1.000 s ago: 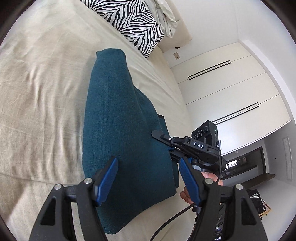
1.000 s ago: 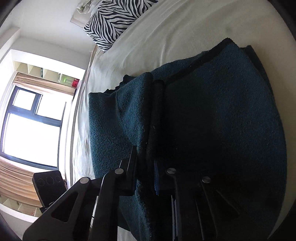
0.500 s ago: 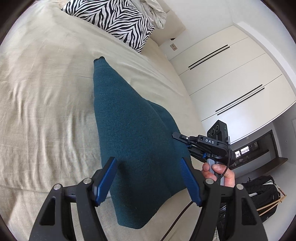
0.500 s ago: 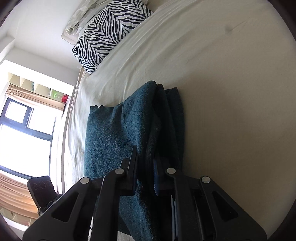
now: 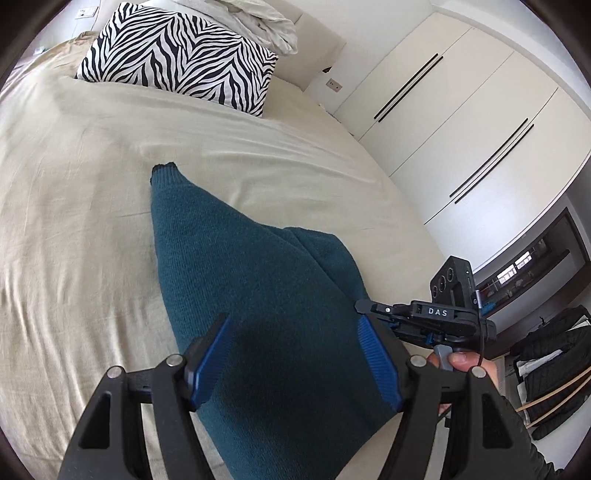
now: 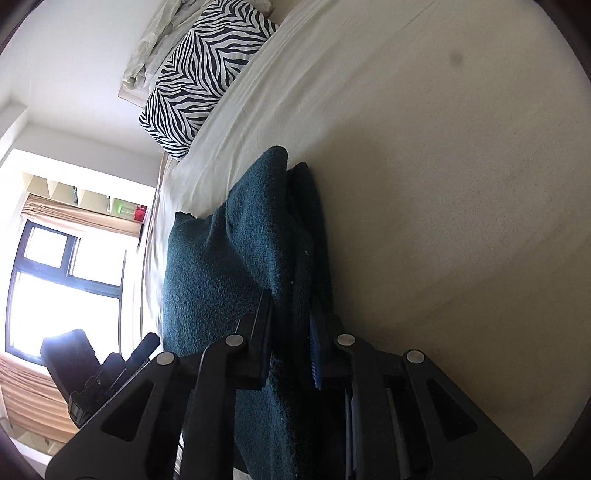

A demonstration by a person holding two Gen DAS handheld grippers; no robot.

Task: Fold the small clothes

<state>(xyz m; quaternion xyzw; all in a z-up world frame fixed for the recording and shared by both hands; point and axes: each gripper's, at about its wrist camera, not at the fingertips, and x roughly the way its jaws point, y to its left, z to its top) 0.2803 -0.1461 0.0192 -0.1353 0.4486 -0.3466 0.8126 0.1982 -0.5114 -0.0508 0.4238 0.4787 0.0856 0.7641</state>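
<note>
A dark teal knitted garment [image 5: 266,295] lies on the beige bed sheet [image 5: 74,221], partly folded over itself, one narrow end pointing toward the pillow. My left gripper [image 5: 293,354] is open, its blue pads spread above the garment's near part, holding nothing. My right gripper [image 6: 291,325] is shut on a bunched edge of the teal garment [image 6: 229,258] and lifts that edge off the sheet. The right gripper also shows in the left wrist view [image 5: 424,317] at the garment's right edge.
A zebra-striped pillow [image 5: 177,55] and a crumpled white blanket [image 5: 258,18] lie at the head of the bed. White wardrobe doors [image 5: 461,129] stand to the right, with dark clothes [image 5: 546,362] beside them. A window [image 6: 55,288] is on the other side.
The right gripper has drawn its held edge of the garment back and up, so the cloth looks narrower and more bunched. The left gripper has pulled back and stays open.
</note>
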